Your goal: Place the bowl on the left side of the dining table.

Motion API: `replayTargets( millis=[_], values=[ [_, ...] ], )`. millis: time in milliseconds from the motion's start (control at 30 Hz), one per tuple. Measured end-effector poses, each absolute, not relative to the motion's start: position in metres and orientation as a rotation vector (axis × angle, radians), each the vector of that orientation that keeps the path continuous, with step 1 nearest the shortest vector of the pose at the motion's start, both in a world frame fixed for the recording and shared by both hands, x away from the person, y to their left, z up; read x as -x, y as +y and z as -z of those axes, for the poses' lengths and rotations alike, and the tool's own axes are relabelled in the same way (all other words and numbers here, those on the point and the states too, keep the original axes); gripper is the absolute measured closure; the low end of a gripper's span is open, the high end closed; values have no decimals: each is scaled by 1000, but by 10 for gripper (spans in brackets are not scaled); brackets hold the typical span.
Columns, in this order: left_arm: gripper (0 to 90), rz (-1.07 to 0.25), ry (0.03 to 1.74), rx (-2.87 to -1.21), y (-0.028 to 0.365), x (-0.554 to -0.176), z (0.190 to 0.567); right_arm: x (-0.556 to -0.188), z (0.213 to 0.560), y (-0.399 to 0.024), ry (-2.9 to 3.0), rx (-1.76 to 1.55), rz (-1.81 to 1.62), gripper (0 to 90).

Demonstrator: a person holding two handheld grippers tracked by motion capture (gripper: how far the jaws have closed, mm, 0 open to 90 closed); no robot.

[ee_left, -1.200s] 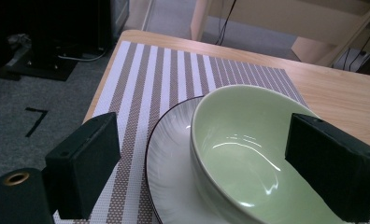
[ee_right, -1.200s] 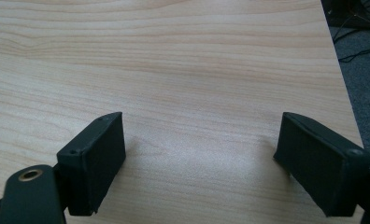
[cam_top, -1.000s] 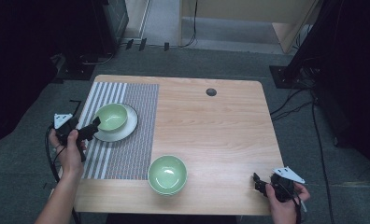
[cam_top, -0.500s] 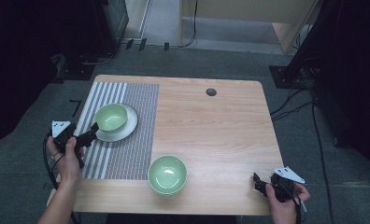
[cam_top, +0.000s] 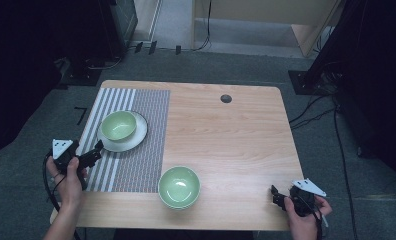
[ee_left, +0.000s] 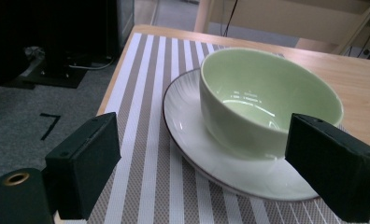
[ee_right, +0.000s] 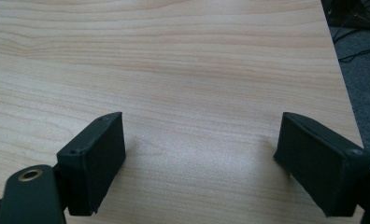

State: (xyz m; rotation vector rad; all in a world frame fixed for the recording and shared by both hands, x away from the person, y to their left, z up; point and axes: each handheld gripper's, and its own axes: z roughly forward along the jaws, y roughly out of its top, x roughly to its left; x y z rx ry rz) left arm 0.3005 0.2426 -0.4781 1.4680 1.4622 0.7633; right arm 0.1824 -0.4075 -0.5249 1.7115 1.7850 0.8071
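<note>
Pale wooden tabletop [cam_top: 226,135] carries one striped woven placemat [cam_top: 136,150], one white round saucer [cam_top: 131,142] and two pale green ceramic bowls: one bowl [cam_top: 118,125] stands upright on the saucer, mouth up, the other bowl [cam_top: 179,186] sits bare on the wood just right of the placemat. My left gripper [cam_top: 93,154] hangs at the placemat's left edge, jaws spread wide, gripping nothing, aimed at the saucer bowl. My right gripper [cam_top: 276,196], well right of the placemat, gapes wide over bare wood.

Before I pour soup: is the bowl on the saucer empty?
Empty: the bowl stands upright on the saucer, its green inside bare.
</note>
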Motion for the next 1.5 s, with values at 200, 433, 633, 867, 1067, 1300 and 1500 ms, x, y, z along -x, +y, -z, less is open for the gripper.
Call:
replayTargets(
  millis=[200,433,633,867,1067,1300,1500],
  values=[
    [96,-759,1474,-1471,245,-291,486,-182,525,-408,1786,-1711,-807,155],
    [96,-764,1473,-1496,248,-279,494,-182,525,-407,1785,-1712,-807,155],
    [96,-769,1479,-1512,252,-269,503,-182,525,-407,1784,-1712,-807,155],
    [96,-772,1484,-1547,259,-255,510,-182,525,-408,1786,-1710,-805,154],
    [96,-781,1489,-1563,264,-248,512,-182,525,-407,1786,-1709,-805,154],
    [96,-784,1492,-1581,270,-238,513,-182,525,-407,1785,-1709,-805,155],
    [96,-791,1514,-1650,272,-232,513,-182,525,-407,1786,-1708,-805,155]
  ],
)
